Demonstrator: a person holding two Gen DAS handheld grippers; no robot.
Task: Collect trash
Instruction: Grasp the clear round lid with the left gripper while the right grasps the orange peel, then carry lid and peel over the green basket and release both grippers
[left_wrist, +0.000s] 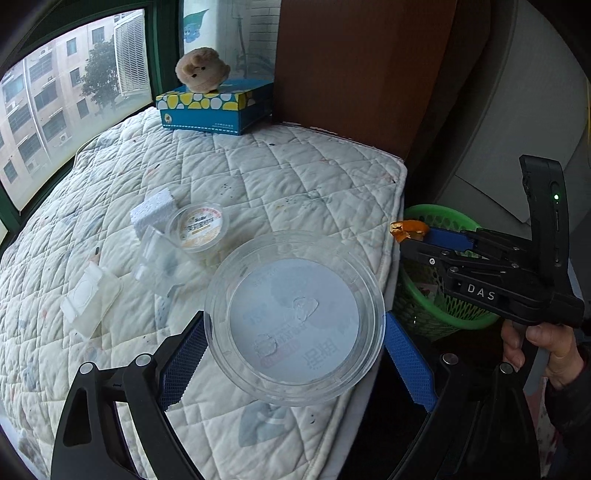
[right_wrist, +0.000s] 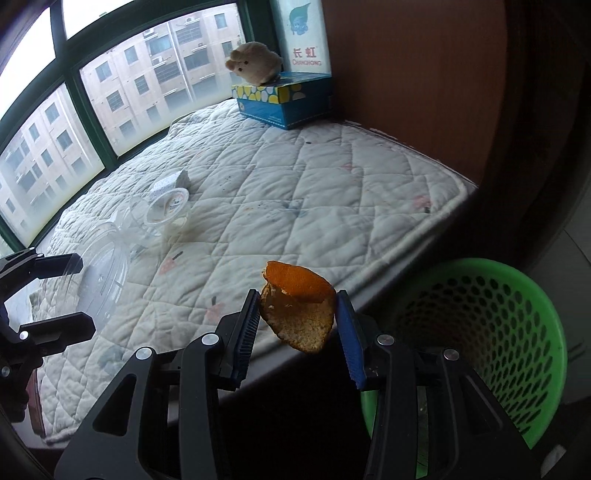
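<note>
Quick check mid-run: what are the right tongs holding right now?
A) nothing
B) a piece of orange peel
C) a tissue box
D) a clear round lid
B: the right tongs are shut on the orange peel, up beside the green basket; the clear round lid sits between the left tongs.

Toy (left_wrist: 202, 69) on box (left_wrist: 214, 106) at mattress (left_wrist: 280, 173) far corner; cup (left_wrist: 197, 228), block (left_wrist: 153, 212) mid-mattress; basket (right_wrist: 491, 332) beside near-right edge.

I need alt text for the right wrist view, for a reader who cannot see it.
The right gripper is shut on an orange peel, beside a green basket to its right. Behind lies a quilted mattress; at the left edge the left gripper holds a clear lid.
</note>
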